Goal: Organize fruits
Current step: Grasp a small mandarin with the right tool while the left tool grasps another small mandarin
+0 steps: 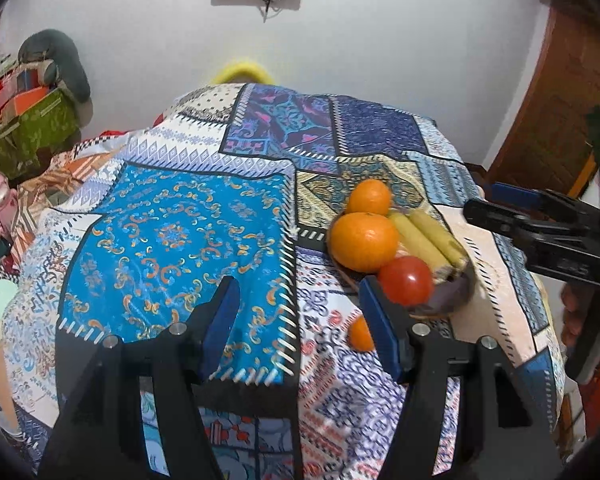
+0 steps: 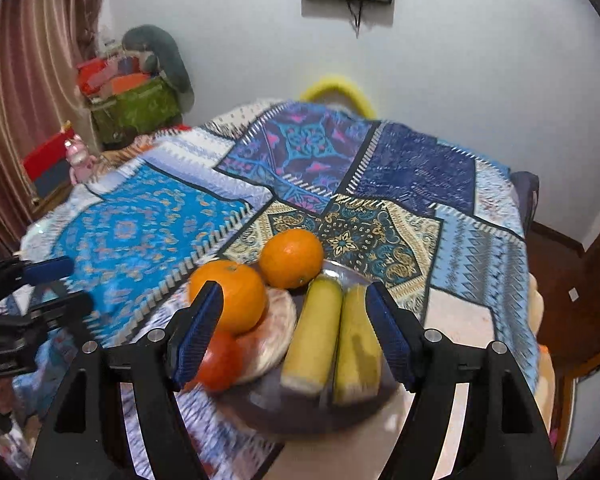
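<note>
A dark plate (image 2: 300, 412) on the patchwork cloth holds two oranges (image 2: 230, 294) (image 2: 291, 258), two yellow bananas (image 2: 314, 334), a red tomato (image 2: 220, 362) and a pale round fruit (image 2: 276, 320). In the left wrist view the plate (image 1: 448, 300) sits right of centre with the oranges (image 1: 363, 241), bananas (image 1: 424, 240) and tomato (image 1: 406, 280); a small orange fruit (image 1: 360, 334) lies on the cloth beside the plate. My left gripper (image 1: 300, 300) is open and empty over the cloth. My right gripper (image 2: 294, 308) is open and empty just above the plate.
The table's right edge (image 2: 532, 280) drops off beside a wooden door (image 1: 560, 92). A green box of clutter (image 2: 136, 108) and a pink toy (image 2: 80, 158) stand at the far left. A yellow chair back (image 2: 336, 88) sits behind the table.
</note>
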The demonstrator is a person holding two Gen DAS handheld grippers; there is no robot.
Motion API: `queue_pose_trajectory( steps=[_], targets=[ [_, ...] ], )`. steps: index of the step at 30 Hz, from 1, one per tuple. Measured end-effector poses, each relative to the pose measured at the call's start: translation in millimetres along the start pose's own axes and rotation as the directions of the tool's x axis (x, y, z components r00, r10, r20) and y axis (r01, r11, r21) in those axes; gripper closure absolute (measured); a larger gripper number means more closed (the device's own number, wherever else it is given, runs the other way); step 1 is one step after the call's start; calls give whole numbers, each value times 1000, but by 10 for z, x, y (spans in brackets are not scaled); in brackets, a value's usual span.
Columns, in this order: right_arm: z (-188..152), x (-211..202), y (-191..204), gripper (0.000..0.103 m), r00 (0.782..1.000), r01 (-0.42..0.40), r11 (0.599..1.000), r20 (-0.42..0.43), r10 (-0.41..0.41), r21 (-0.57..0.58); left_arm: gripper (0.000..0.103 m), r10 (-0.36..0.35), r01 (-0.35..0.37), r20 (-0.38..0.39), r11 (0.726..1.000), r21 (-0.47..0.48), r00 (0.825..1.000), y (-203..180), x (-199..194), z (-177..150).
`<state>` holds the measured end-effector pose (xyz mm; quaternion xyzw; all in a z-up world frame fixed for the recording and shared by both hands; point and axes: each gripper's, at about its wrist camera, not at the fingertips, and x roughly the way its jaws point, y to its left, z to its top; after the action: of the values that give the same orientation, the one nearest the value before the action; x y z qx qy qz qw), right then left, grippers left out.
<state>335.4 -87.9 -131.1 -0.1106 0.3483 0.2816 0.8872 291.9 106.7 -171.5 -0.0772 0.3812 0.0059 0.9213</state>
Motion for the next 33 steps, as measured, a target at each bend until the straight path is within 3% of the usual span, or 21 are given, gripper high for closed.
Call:
queue_pose_trajectory(
  steps=[6, 15, 28, 33],
  targets=[
    [-257, -571, -10, 32, 998, 8, 998, 58, -11, 57, 41, -9, 9, 17, 999, 45, 1000, -191, -332, -99],
    [-731, -950, -25, 31, 999, 33, 988, 24, -37, 150, 39, -31, 32, -10, 998, 56, 999, -346, -637, -377],
    [-1294, -636, -82, 32, 990, 36, 970, -140, -2, 241, 39, -24, 29, -85, 998, 56, 996, -404, -520, -689],
    [-1470, -407, -169, 44, 977, 13, 957, -208, 49, 289, 39, -19, 26, -108, 998, 65, 994, -405, -411, -730]
  ],
)
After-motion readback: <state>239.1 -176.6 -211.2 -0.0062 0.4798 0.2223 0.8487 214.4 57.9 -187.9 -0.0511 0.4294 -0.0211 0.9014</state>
